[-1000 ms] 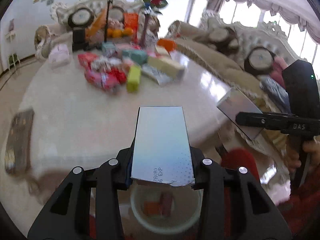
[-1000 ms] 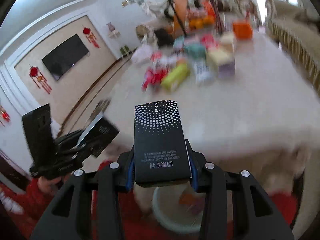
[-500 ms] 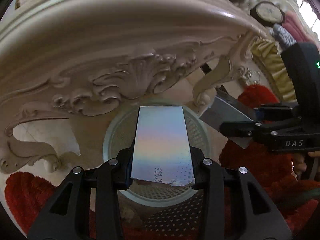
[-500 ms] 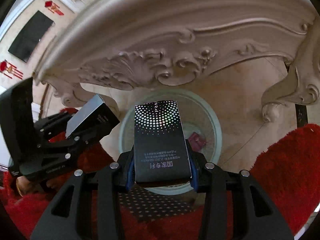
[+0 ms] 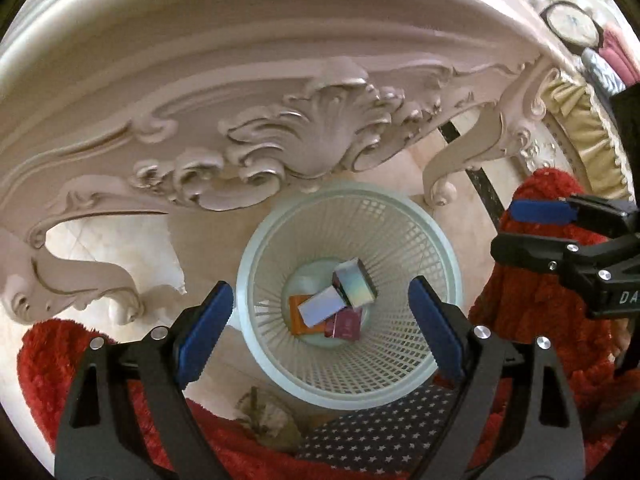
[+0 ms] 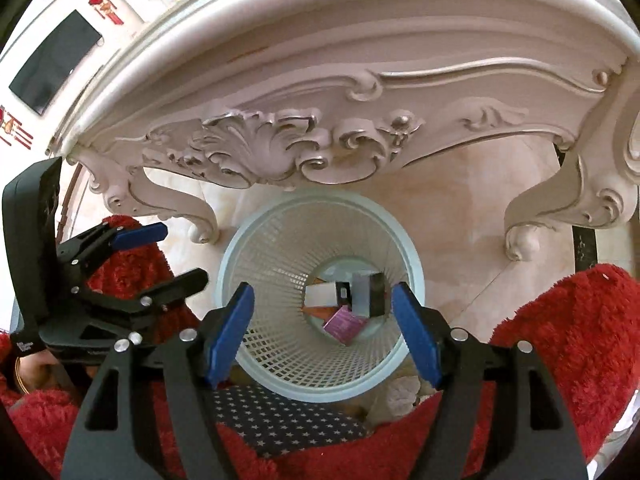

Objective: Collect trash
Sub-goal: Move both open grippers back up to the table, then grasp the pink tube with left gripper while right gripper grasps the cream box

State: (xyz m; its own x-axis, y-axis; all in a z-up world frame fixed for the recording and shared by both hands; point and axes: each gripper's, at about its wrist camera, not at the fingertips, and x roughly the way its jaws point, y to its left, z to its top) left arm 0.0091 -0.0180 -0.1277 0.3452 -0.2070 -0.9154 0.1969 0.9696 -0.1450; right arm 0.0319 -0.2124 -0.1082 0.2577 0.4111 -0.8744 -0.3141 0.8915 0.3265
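Observation:
A pale mesh waste basket [image 5: 412,240] [image 6: 256,256] stands on the floor under the carved table edge. On its bottom lie several small boxes: a silvery iridescent one [image 5: 322,306], a dark one with an iridescent face [image 5: 356,284] [image 6: 370,294], an orange one [image 5: 298,316] and a maroon one [image 5: 348,324] [image 6: 344,326]. My left gripper [image 5: 320,320] hangs over the basket, its jaws opening, nothing between them. My right gripper [image 6: 323,332] is also above the basket, its jaws opening and empty. Each gripper shows from the side in the other's view, the right [image 5: 560,224] and the left [image 6: 132,256].
The ornate cream table apron [image 5: 280,132] and its curled legs [image 6: 532,224] overhang the basket closely. Red fluffy fabric [image 6: 560,340] and a dark star-patterned cloth [image 5: 380,424] fill the near side. A hand [image 6: 36,372] holds the left gripper. A wall TV [image 6: 52,60] is far left.
Both grippers dropped from table height to just over the basket and then let go; the iridescent box and the black dotted box they held now lie in the basket.

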